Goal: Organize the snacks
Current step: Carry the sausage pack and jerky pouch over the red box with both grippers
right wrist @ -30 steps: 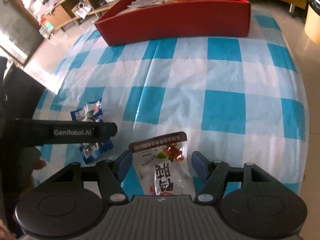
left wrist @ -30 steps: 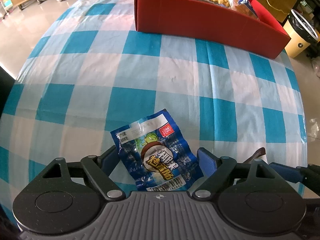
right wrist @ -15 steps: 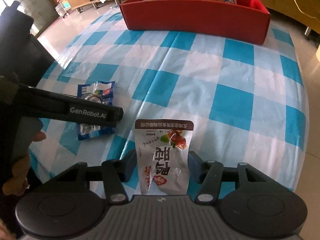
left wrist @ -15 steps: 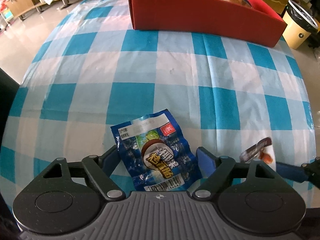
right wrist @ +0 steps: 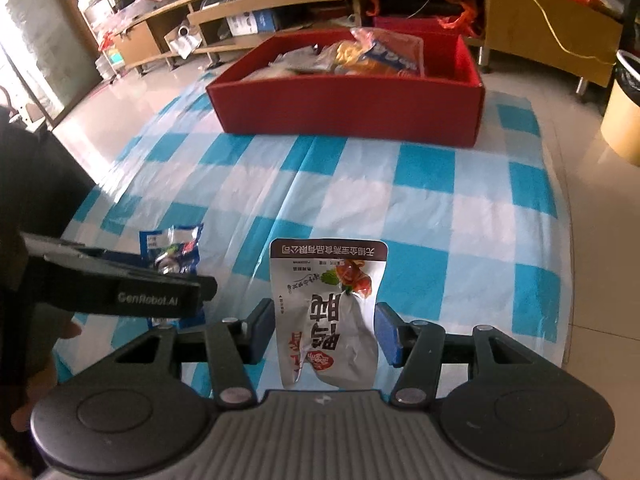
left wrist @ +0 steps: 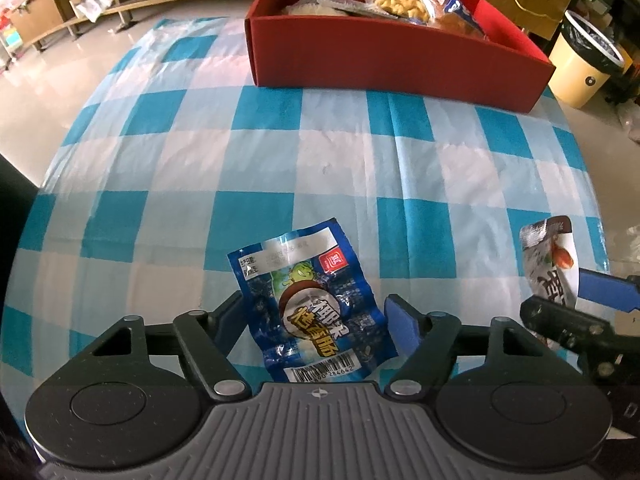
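Snack packets in both grippers, red box waiting at the top of the frame.

Checked blue-and-white tablecloth (left wrist: 328, 152) fills both views; the red box (left wrist: 392, 60), upper centre and already stacked with snack bags, looks like the collecting place, which would explain why each hand works a loose packet nearer the lower edge. Right gripper (right wrist: 325, 330), lower centre of its view, has narrowed onto the white packet (right wrist: 328, 312) and holds it clear of the cloth, probably for carrying to the box. Left gripper (left wrist: 314, 322) is closing, its jaws straddling the blue packet (left wrist: 308, 300), which lies flat on the cloth; its pads seem not to press yet.
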`<state>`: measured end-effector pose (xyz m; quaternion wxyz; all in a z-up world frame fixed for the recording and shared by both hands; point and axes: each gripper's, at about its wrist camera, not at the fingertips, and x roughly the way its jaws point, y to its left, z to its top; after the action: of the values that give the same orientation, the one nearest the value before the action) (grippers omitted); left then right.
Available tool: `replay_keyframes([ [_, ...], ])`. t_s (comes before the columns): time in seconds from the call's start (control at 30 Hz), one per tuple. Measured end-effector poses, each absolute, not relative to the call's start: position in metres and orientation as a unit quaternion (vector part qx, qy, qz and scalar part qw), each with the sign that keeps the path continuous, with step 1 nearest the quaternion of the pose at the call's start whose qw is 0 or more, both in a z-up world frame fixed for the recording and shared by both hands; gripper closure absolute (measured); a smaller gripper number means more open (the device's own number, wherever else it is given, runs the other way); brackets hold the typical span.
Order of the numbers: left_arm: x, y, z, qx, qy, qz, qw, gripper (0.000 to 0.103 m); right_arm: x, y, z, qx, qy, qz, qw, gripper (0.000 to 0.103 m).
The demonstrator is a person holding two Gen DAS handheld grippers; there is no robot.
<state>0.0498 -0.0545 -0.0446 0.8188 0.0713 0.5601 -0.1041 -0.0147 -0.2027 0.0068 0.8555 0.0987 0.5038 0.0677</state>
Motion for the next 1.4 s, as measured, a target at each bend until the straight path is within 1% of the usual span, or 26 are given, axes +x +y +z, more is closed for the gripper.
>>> replay_keyframes([
  [0.57,0.052,-0.067,-0.016,0.073,0.517,-0.109,0.846,0.025,-0.004,-0.212,0.034,0.099,0.458,0.061,0.882,0.053],
  [0.97,0.07,-0.078,0.01,0.075,0.482,-0.107,0.866,0.025,0.017,-0.215,0.057,0.096,0.421,0.058,0.9,0.053],
  [1.4,0.097,-0.093,0.023,0.091,0.458,-0.103,0.878,0.024,0.045,-0.219,0.065,0.098,0.399,0.053,0.91,0.053],
])
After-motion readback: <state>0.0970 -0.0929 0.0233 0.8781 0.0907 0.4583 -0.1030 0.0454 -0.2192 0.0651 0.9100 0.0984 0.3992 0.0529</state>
